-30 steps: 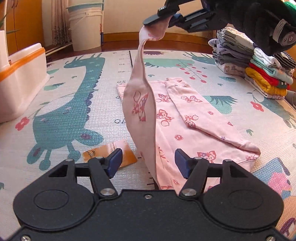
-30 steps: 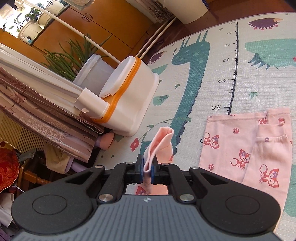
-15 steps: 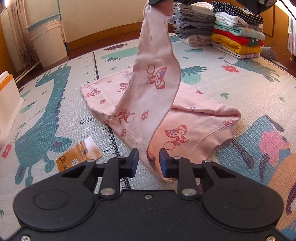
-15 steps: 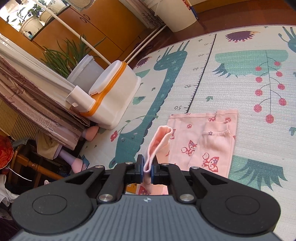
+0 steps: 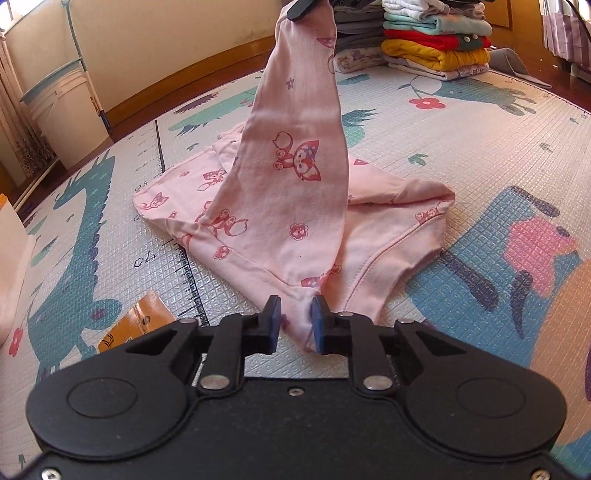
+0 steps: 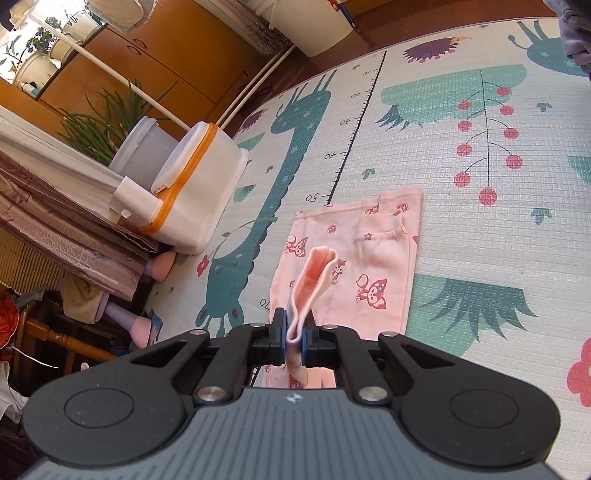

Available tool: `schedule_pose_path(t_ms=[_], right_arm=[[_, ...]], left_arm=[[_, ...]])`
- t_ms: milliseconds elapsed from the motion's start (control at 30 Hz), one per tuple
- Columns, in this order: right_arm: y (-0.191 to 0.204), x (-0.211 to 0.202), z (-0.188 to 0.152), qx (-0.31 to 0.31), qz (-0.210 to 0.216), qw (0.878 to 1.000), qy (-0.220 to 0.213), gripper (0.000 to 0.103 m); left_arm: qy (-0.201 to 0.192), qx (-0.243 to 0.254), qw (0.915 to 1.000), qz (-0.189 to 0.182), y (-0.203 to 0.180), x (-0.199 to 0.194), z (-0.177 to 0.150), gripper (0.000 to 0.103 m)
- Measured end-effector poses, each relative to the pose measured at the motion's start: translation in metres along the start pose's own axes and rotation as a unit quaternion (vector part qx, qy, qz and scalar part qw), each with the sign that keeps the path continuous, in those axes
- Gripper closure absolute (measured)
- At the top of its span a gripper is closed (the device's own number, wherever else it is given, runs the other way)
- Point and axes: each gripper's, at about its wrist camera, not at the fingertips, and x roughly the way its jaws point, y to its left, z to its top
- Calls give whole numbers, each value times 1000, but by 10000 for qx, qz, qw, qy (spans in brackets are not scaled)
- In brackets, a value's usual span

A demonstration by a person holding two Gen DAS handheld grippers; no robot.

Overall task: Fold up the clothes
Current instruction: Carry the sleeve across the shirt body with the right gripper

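The pink garment lay mid-frame on the play mat. The left tool pinched its near corner at lower centre; the right tool, clamped, held a strip high.

**What the two wrist views leave out**

In the left wrist view, the top of the lifted pink garment runs off the upper edge, where only a dark tip of the right gripper shows. The corner between the left gripper pads is bunched, so how firm the pinch is cannot be told. The orange card is partly hidden behind that gripper's body. The stack of folded clothes is cut off at the top. In the right wrist view, the garment's near part lies hidden beneath the gripper's body, and a grey cloth is clipped by the right edge.
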Motion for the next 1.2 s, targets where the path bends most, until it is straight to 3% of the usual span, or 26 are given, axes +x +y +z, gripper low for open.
schedule_pose_path(t_ms=[333, 600, 900, 1200], right_arm=[[13, -3, 6, 1, 151, 9999, -25, 93], [18, -20, 6, -102, 131, 9999, -36, 93], [-22, -50, -20, 481, -253, 9984, -158, 93], [-48, -39, -42, 732, -643, 9952, 76, 93]], left_arm=[[-41, 785, 9968, 147, -15, -3, -8, 74], [32, 638, 9978, 179, -13, 0, -9, 75], [16, 698, 9974, 154, -13, -1, -8, 75], [15, 768, 9970, 104, -15, -2, -7, 80]])
